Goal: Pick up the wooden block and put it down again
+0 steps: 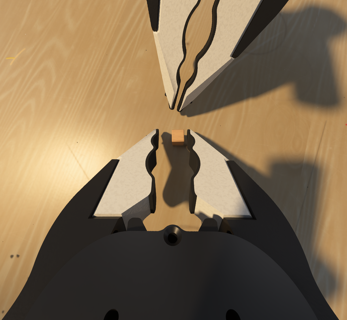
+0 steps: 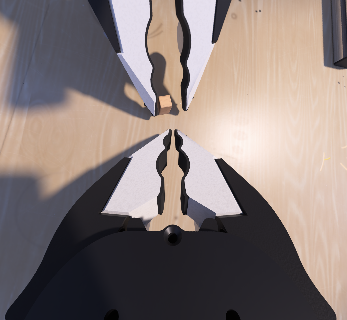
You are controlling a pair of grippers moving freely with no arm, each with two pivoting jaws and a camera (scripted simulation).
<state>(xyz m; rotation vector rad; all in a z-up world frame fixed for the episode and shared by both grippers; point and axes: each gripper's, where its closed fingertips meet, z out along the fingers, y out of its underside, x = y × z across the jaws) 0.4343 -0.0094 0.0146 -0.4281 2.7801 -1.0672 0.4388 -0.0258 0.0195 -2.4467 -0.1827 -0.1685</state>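
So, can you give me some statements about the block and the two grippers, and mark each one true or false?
1. The block sits between the left gripper fingers. True.
2. The right gripper is wide open. False: its tips nearly meet.
3. The block rests on the table. True.
4. The block is centred between the left fingers. False: it lies close to one finger, with a gap to the other.
5. The right gripper holds the block. False: nothing is between its fingers.

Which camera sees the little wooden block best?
The left wrist view: the wooden block sits on the table between the open left gripper, nearer its right fingertip. The right wrist view shows it farther off, beside one fingertip.
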